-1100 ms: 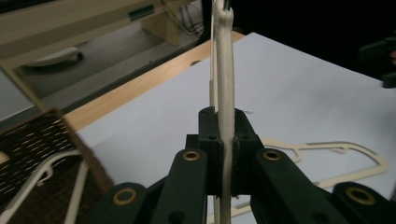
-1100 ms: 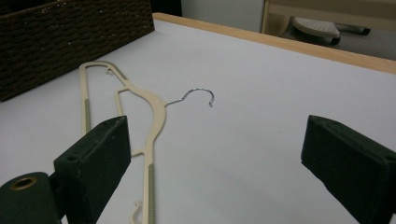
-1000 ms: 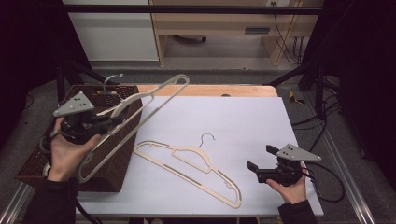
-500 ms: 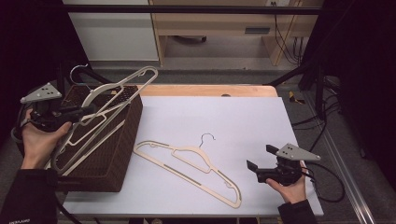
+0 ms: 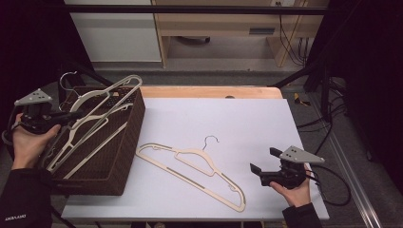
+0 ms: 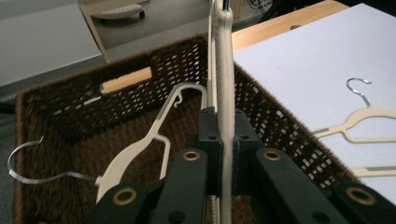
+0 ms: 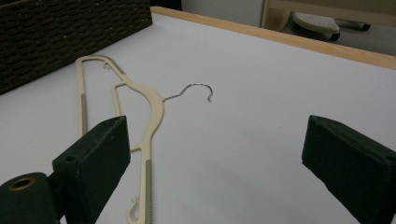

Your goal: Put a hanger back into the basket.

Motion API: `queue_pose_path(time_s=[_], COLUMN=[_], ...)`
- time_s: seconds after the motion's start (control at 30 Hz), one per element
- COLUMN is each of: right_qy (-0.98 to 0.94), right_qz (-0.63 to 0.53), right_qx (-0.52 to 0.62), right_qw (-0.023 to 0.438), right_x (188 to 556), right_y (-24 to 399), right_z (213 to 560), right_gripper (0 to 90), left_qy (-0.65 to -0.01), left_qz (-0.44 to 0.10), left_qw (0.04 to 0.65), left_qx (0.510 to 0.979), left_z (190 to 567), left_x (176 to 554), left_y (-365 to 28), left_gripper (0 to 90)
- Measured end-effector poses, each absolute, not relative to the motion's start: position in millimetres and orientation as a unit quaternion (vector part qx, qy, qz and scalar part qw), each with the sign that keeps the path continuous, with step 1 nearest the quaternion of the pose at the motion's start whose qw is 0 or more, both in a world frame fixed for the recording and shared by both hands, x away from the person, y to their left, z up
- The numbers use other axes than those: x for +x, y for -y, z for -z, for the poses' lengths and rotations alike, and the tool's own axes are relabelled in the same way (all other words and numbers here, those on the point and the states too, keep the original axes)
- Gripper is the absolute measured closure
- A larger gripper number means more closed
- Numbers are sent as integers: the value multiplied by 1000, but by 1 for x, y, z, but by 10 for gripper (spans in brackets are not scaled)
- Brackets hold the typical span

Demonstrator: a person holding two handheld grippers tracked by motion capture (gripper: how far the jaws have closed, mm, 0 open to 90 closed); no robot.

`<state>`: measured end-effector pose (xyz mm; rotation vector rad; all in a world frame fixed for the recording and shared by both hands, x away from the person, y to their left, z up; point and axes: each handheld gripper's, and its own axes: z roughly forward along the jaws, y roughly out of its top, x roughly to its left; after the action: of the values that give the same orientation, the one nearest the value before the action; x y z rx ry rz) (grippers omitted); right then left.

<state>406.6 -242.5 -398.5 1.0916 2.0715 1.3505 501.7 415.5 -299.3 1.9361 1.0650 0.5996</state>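
Note:
My left gripper is shut on the bar of a cream plastic hanger, which slants over the brown wicker basket. In the left gripper view the jaws pinch that hanger edge-on. A second cream hanger with a metal hook lies inside the basket. A third cream hanger lies flat on the white table top. My right gripper rests open at the table's front right with nothing between its jaws. In the right gripper view the jaws stand wide apart facing the flat hanger.
The white sheet covers a wooden table whose far edge shows. A shelf unit and cables stand beyond it. The basket's side wall rises to the left of the flat hanger.
My left hand has carried its hanger leftward and somewhat down, from above the basket's right rim to over the basket's inside. The right gripper and the flat hanger have stayed put.

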Motion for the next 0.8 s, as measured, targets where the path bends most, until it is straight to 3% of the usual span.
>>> queue_pose_path(time_s=[0.37,0.8], right_qy=[-750,-754], right_qz=[-486,-483], right_qx=[394,391], right_qw=[217,213], right_x=[407,408], right_y=[242,241], right_z=[399,400], right_gripper=[80,79], left_qy=[-433,-448], left_qz=[-223,-163], left_qw=[372,318], left_qx=[791,819], left_z=[312,340], left_x=[505,508], left_y=[-421,-426], left_gripper=[858,859])
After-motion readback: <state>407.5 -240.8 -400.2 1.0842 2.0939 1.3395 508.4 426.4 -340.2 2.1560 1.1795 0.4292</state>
